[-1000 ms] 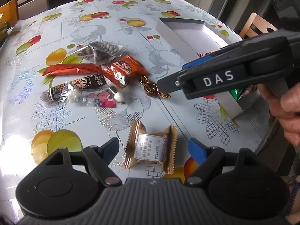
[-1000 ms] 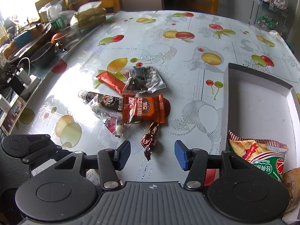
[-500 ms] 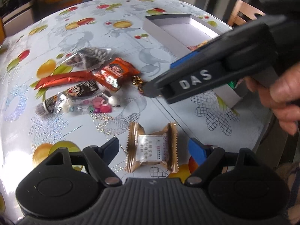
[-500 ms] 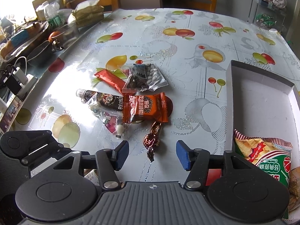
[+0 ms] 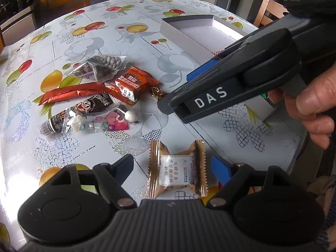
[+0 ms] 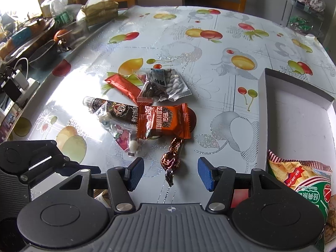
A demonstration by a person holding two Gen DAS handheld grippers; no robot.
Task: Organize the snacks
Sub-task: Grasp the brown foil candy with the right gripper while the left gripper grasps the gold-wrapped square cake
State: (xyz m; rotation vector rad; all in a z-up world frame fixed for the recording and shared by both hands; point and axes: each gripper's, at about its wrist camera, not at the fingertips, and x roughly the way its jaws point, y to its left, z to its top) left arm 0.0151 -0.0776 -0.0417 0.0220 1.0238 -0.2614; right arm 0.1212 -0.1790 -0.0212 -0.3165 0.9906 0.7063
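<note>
Your left gripper (image 5: 172,168) stands wide, its jaws on both sides of the gold-wrapped square pastry (image 5: 177,172) on the fruit-patterned desk (image 5: 126,42), not pressing it. Your right gripper (image 6: 170,173) is partly open around the brown foil twist candy (image 6: 171,160), not gripping. The white cardboard box (image 6: 262,115) lies at 2 o'clock from it.
</note>
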